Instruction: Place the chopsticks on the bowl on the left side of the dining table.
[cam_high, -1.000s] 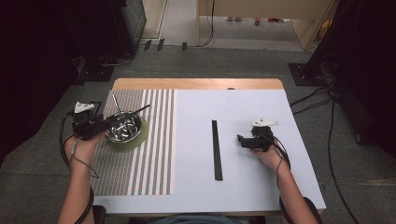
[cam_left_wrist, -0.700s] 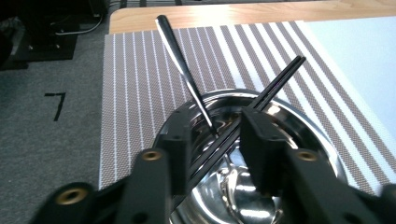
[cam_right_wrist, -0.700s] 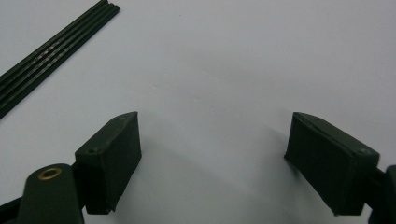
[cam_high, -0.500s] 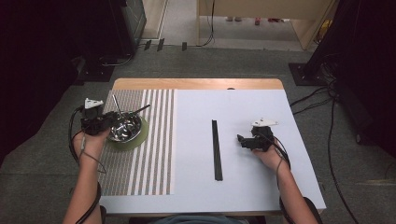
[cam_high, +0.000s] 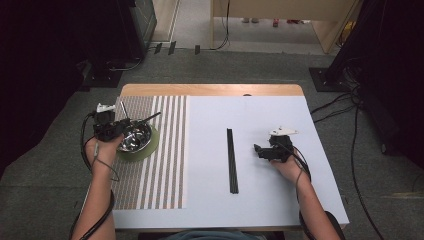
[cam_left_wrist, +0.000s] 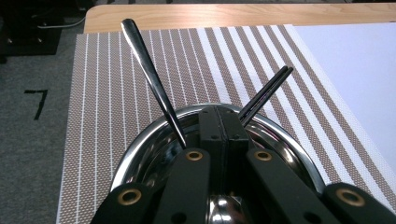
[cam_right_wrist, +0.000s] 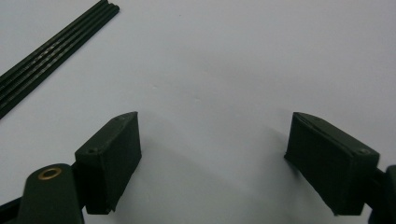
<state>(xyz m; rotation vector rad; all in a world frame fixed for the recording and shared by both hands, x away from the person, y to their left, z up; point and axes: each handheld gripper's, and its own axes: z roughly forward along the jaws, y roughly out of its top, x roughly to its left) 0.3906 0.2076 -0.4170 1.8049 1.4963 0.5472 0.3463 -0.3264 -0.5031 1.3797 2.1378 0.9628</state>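
High view: left gripper (cam_high: 116, 131) at the 9 o'clock rim of the steel bowl (cam_high: 136, 137), which sits on a green coaster (cam_high: 151, 148) on the striped placemat (cam_high: 165, 150); right gripper (cam_high: 261, 150) rests on the white sheet (cam_high: 260, 200), black strip (cam_high: 232, 160) at its 9 o'clock

Left gripper view: jaws just closed, pressed together over the bowl (cam_left_wrist: 140, 154) rim, whether they pinch it can't tell; spoon handle (cam_left_wrist: 149, 74) toward 11, black chopsticks (cam_left_wrist: 266, 91) toward 1

Right gripper view: jaws wide apart, nothing between; strip (cam_right_wrist: 51, 51) at 10 o'clock

Shiny silver bowl (cam_high: 135, 137), green coaster (cam_high: 150, 148), brown-and-white striped placemat (cam_high: 160, 170), black chopsticks (cam_high: 232, 160), white table cover (cam_high: 260, 200)
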